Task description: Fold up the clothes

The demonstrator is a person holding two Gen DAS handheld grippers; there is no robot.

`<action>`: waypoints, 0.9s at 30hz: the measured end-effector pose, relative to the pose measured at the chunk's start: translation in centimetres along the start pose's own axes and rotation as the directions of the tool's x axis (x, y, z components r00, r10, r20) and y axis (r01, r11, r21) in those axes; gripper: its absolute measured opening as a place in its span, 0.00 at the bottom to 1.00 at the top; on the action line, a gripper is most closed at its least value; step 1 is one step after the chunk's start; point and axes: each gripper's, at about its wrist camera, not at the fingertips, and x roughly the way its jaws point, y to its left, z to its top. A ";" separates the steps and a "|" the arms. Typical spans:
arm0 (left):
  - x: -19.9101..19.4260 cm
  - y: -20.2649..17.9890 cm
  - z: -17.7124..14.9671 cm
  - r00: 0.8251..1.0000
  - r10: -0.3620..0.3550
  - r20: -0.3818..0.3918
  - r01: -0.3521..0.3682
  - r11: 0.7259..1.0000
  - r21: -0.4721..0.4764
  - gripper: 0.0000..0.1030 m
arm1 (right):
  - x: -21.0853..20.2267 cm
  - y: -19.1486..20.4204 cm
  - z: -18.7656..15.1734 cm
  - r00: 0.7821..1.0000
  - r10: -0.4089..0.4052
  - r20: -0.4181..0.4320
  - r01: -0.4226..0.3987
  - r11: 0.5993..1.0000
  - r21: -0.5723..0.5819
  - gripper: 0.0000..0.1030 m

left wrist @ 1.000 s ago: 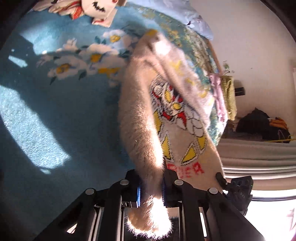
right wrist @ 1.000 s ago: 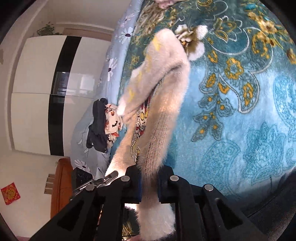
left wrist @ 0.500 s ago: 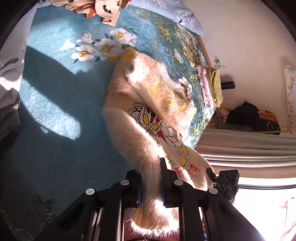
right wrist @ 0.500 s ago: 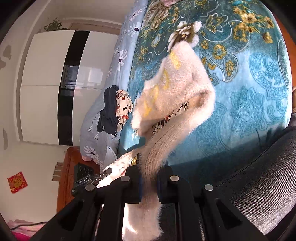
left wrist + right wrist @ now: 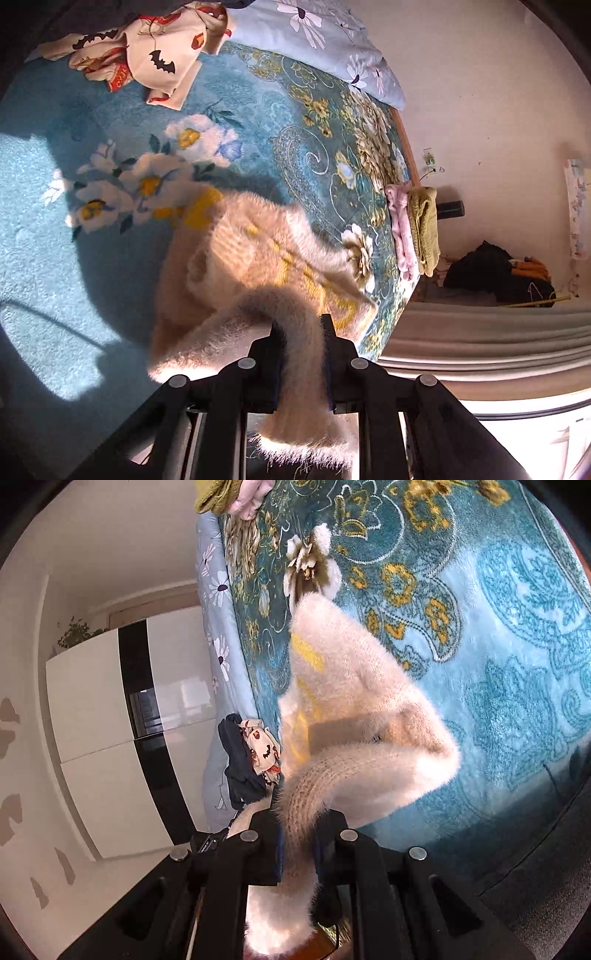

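Between both claws' fingers, fuzzy sweater edge

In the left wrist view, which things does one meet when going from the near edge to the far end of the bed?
Left hand-held gripper shut on the fluffy cream sweater → white flower print on the teal blanket → bat-print cloth → pale blue floral pillow.
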 end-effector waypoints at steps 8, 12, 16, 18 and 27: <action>4.3 1.0 4.7 1.000 -0.026 -0.007 0.025 0.992 -0.127 0.16 | 2.7 0.8 4.6 0.997 -0.064 0.045 0.060 0.996 0.069 0.15; 6.1 2.6 6.0 0.999 -0.002 -0.048 -0.007 0.983 -0.183 0.21 | 3.7 0.2 6.1 0.995 -0.083 0.047 0.078 0.992 0.098 0.16; 6.7 3.3 7.0 0.997 -0.023 -0.072 0.008 0.979 -0.202 0.40 | 3.6 -0.2 6.9 0.996 -0.068 0.064 0.061 0.992 0.114 0.25; 5.9 3.0 7.3 0.998 -0.054 -0.041 0.045 0.979 -0.198 0.52 | 3.1 0.0 7.1 0.996 -0.042 0.080 0.033 0.993 0.111 0.36; 4.1 2.3 6.6 0.999 0.043 -0.007 -0.043 0.995 -0.094 0.62 | 1.3 0.7 7.2 0.980 -0.130 0.153 0.128 0.991 0.027 0.45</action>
